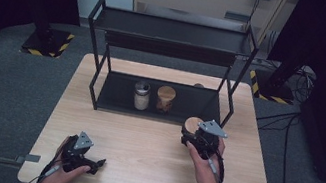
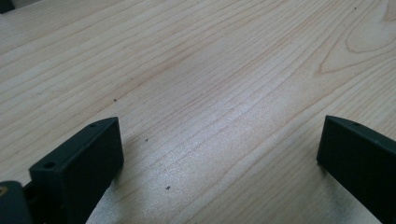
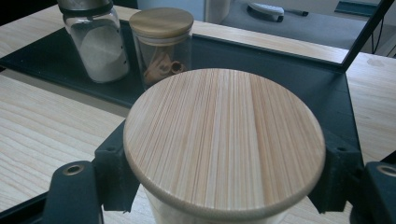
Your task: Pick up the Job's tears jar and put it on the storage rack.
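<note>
My right gripper point(image 1: 192, 136) is shut on a glass jar with a round wooden lid point(image 3: 224, 140), just in front of the black shelf rack's lower tray point(image 1: 115, 94). In the right gripper view both jaws press the jar just under the lid. On that tray stand a jar of white powder with a dark metal lid point(image 1: 141, 95) point(image 3: 95, 44) and a wooden-lidded jar of brown pieces point(image 1: 166, 98) point(image 3: 161, 44). My left gripper point(image 1: 96, 165) rests low over the table's front left, jaws wide apart with bare wood between them point(image 2: 219, 149).
The two-tier black metal rack point(image 1: 172, 27) stands at the back of the light wooden table point(image 1: 140, 148). Its posts point(image 1: 95, 87) flank the lower tray. Grey carpet and dark stands with striped bases surround the table. A cable trails from each gripper.
</note>
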The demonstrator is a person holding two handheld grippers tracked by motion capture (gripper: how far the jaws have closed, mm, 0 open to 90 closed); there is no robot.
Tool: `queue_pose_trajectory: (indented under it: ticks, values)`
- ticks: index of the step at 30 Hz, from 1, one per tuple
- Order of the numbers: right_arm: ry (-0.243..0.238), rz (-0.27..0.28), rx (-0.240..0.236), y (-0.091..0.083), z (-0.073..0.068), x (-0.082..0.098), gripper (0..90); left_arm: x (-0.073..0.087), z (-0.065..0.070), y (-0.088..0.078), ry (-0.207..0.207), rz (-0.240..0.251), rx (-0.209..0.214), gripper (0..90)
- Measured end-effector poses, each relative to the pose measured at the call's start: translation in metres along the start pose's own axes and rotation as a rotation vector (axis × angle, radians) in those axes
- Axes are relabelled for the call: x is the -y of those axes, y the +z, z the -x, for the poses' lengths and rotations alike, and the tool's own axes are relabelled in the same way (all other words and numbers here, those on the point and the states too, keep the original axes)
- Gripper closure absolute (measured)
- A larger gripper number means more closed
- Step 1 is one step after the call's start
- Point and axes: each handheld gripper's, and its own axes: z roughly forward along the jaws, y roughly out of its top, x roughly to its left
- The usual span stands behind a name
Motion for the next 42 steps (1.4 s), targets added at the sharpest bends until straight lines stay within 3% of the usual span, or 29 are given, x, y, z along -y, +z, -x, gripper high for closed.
queue_pose_trajectory:
  ticks: [22, 35, 42]
  values:
    - [-0.009, 0.009, -0.001, 0.012, -0.003, -0.017, 26.1, 0.0, 0.0, 0.0, 0.001, 0.0, 0.001, 0.0]
    - [0.035, 0.032, 0.002, 0.026, -0.001, -0.032, 26.1, 0.0, 0.0, 0.0, 0.001, -0.001, 0.002, 0.0]
    - [0.025, 0.028, 0.017, 0.034, -0.001, -0.037, 26.1, 0.0, 0.0, 0.0, 0.001, -0.001, 0.002, 0.0]
